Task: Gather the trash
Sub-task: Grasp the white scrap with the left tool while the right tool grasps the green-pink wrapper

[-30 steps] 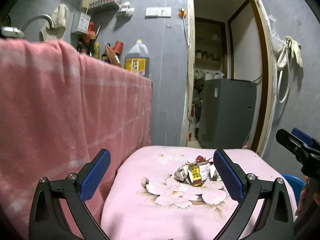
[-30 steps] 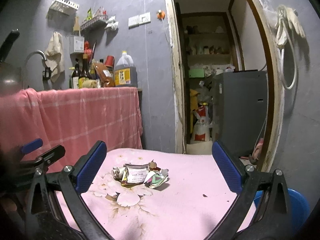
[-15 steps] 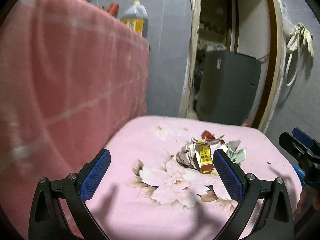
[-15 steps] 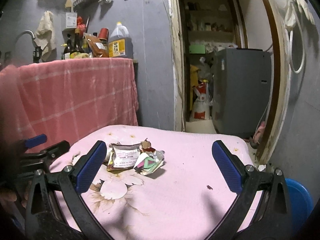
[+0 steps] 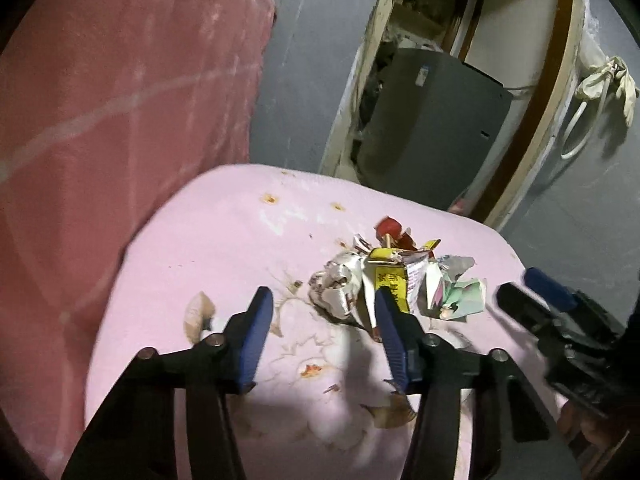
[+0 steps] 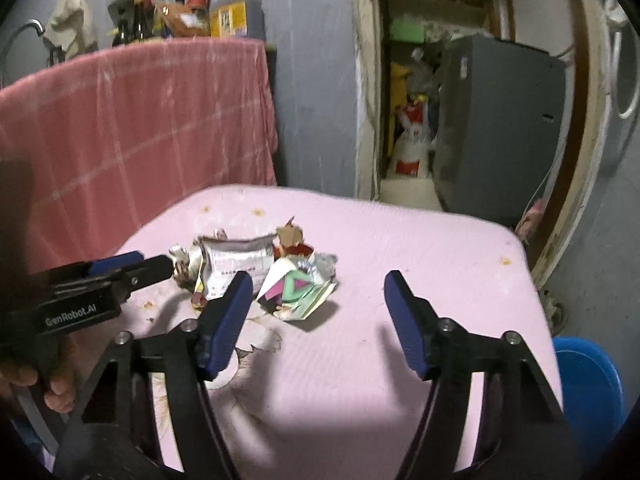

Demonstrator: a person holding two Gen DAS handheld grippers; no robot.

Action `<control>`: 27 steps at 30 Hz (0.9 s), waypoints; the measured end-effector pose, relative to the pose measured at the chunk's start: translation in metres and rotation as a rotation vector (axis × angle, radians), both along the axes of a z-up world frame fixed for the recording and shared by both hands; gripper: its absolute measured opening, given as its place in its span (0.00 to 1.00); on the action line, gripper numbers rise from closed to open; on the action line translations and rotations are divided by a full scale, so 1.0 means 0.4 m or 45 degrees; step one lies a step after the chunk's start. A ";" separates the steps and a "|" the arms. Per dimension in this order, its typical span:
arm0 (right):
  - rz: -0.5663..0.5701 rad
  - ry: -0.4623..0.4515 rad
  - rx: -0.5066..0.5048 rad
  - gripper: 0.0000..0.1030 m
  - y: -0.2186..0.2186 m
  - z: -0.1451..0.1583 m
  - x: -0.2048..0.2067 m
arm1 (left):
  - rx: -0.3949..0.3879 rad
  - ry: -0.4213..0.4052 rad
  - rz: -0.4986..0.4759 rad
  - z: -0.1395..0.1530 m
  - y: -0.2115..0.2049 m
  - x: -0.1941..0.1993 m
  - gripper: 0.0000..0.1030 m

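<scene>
A pile of crumpled wrappers and paper trash (image 5: 384, 280) lies on a pink flowered table cover (image 5: 224, 240); it also shows in the right wrist view (image 6: 260, 276). My left gripper (image 5: 324, 332) is open and empty, just short of the pile, its right finger beside the yellow wrapper (image 5: 394, 284). My right gripper (image 6: 316, 312) is open and empty, near the green and pink wrapper (image 6: 298, 288). The left gripper's fingers (image 6: 132, 270) reach the pile's left side in the right wrist view.
A blue bin (image 6: 588, 384) stands beyond the cover's right edge. A red checked cloth (image 6: 132, 120) drapes a counter on the left with bottles (image 6: 228, 12) on top. A grey cabinet (image 6: 496, 128) stands in the doorway behind.
Both grippers have tilted down and moved in toward the trash pile. Both have narrowed their opening. The pile has not moved.
</scene>
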State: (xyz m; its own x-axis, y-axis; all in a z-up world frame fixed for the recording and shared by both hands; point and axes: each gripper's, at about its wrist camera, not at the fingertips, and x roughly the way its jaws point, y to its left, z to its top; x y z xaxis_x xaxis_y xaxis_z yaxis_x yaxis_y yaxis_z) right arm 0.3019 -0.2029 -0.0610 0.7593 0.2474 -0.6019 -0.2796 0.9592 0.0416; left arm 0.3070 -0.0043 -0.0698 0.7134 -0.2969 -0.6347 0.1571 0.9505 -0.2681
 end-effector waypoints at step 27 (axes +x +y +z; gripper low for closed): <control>0.035 0.242 0.152 0.02 -0.043 -0.049 0.023 | -0.150 0.110 0.034 0.002 0.003 0.016 0.13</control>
